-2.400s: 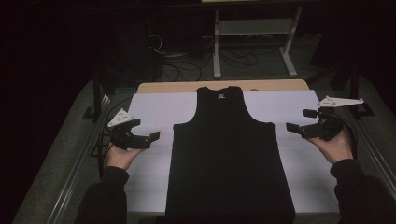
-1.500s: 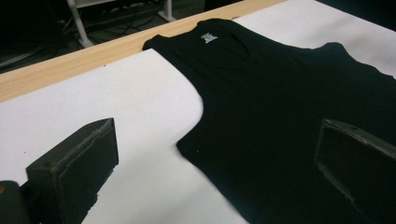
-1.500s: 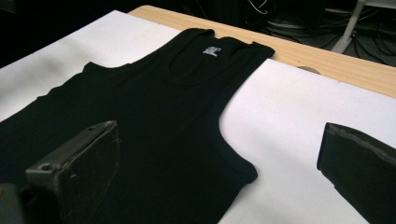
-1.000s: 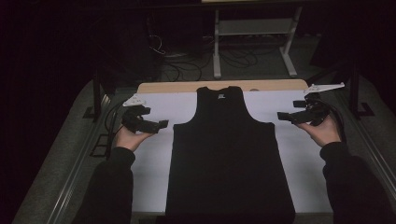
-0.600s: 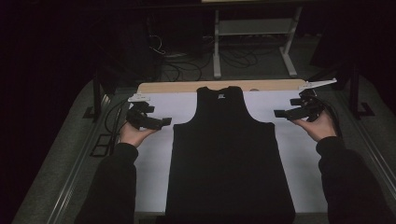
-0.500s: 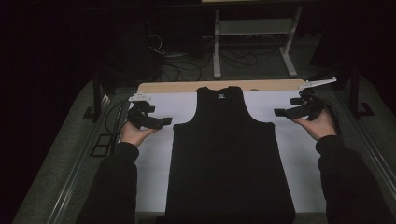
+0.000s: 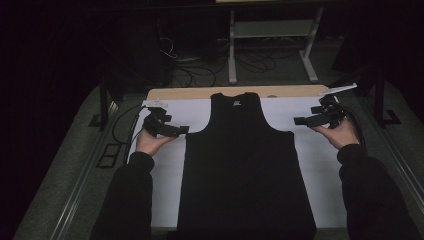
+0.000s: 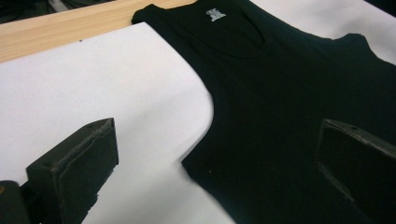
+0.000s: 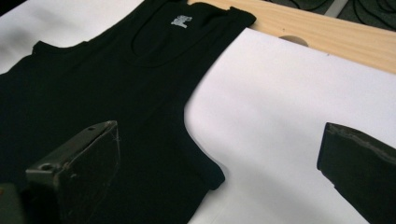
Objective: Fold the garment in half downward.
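A black tank top [image 7: 245, 170] lies flat on a white sheet [image 7: 165, 180], neck toward the far edge, with a small white label inside the collar [image 8: 213, 14]. My left gripper [image 7: 181, 131] hovers at the top's left armhole, open and holding nothing; its jaws straddle the armhole corner [image 8: 196, 161]. My right gripper [image 7: 300, 120] hovers at the right armhole, also open and holding nothing. In the right gripper view the tank top [image 9: 107, 79] spreads leftward and its armhole corner [image 9: 212, 177] lies between the jaws.
A light wooden board [image 7: 195, 93] shows beyond the sheet's far edge. Behind the table stand a metal frame [image 7: 270, 45] and loose cables [image 7: 190, 60] on a dark floor. White sheet lies bare on both sides of the garment.
Both hands have moved forward along the table's sides, from the garment's middle up to its armholes, and come slightly inward. The tank top has not moved.
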Action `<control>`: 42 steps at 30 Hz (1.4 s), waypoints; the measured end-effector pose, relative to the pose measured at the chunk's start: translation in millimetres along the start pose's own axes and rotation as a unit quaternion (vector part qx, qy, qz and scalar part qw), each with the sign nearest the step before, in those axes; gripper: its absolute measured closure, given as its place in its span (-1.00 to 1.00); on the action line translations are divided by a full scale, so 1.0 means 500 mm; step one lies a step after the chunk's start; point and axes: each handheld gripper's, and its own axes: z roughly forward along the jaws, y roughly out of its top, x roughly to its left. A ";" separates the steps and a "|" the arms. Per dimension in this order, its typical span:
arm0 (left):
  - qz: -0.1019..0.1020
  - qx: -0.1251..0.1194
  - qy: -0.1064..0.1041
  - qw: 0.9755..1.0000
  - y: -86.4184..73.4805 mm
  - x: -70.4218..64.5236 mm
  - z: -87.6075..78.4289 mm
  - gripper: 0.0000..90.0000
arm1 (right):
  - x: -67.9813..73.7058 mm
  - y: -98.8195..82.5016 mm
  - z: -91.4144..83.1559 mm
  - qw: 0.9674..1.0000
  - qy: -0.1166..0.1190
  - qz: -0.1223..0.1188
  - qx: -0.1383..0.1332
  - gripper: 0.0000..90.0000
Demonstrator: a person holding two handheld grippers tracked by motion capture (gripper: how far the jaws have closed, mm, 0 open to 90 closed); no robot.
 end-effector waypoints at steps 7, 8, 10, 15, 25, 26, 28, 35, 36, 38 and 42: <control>-0.016 0.010 -0.007 1.000 -0.010 0.017 0.032 -1.00 | -0.001 -0.007 0.028 1.000 0.002 -0.002 0.018 -1.00; -0.017 0.011 -0.007 1.000 -0.011 0.019 0.034 -1.00 | -0.001 -0.008 0.032 1.000 0.003 -0.003 0.020 -1.00; -0.022 0.008 -0.009 1.000 -0.013 0.021 0.037 -1.00 | -0.001 -0.010 0.040 1.000 0.005 -0.003 0.023 -1.00; -0.029 0.022 -0.012 0.999 -0.021 0.027 0.048 -1.00 | -0.002 -0.016 0.054 1.000 0.005 0.000 0.029 -1.00; -0.032 0.044 -0.028 0.998 -0.033 0.024 0.079 -1.00 | -0.005 -0.041 0.073 0.999 0.013 0.004 0.040 -0.88; -0.031 0.048 -0.025 0.998 -0.035 0.024 0.081 -0.96 | -0.005 -0.044 0.074 0.999 0.012 0.004 0.042 -0.81; -0.031 0.053 -0.019 0.998 -0.037 0.025 0.083 -0.87 | -0.008 -0.051 0.078 0.999 0.014 0.004 0.044 -0.73; -0.028 0.078 -0.014 0.996 -0.041 0.021 0.092 -0.60 | -0.010 -0.068 0.092 0.998 0.006 0.016 0.055 -0.57; -0.028 0.078 -0.014 0.996 -0.041 0.021 0.092 -0.58 | -0.010 -0.068 0.092 0.998 0.006 0.016 0.055 -0.57; -0.034 0.085 -0.015 0.996 -0.044 0.018 0.097 -0.55 | -0.011 -0.075 0.102 0.998 -0.001 0.022 0.062 -0.40; -0.038 0.089 -0.022 0.995 -0.046 0.018 0.101 -0.45 | -0.012 -0.081 0.110 0.998 0.002 0.029 0.064 -0.15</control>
